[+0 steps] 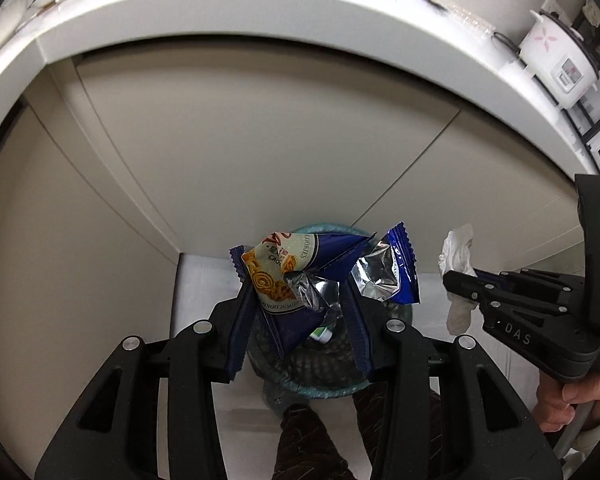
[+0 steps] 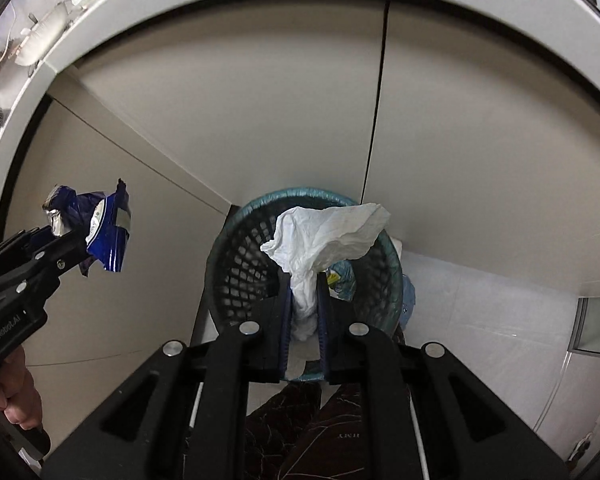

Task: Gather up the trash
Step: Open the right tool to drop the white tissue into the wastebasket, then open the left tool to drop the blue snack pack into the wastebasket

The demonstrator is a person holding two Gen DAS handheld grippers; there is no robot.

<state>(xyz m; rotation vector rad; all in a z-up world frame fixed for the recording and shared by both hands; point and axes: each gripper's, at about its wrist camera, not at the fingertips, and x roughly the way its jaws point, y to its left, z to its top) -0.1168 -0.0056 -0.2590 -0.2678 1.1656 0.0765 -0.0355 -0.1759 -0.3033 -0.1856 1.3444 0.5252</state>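
Observation:
My left gripper (image 1: 296, 280) is shut on a crumpled blue cookie wrapper (image 1: 280, 268) with a torn silver-lined flap (image 1: 384, 276). It hangs right above a round dark mesh trash basket (image 1: 320, 390) with a teal rim. My right gripper (image 2: 304, 276) is shut on a white crumpled tissue (image 2: 328, 232), which sticks out past the fingertips over the basket (image 2: 236, 264). In the left wrist view the right gripper (image 1: 454, 280) and its tissue (image 1: 456, 248) are just right of the basket. From the right wrist, the left gripper (image 2: 72, 240) and wrapper (image 2: 108, 232) hang left of the basket.
The basket stands on a white tiled floor (image 2: 480, 320) against beige cabinet doors (image 1: 260, 140), under a white counter edge (image 1: 260, 20). A bluish packet (image 2: 342, 276) lies inside it. A rice cooker (image 1: 556, 60) stands on the counter. The person's dark patterned trouser legs (image 2: 300, 420) are below.

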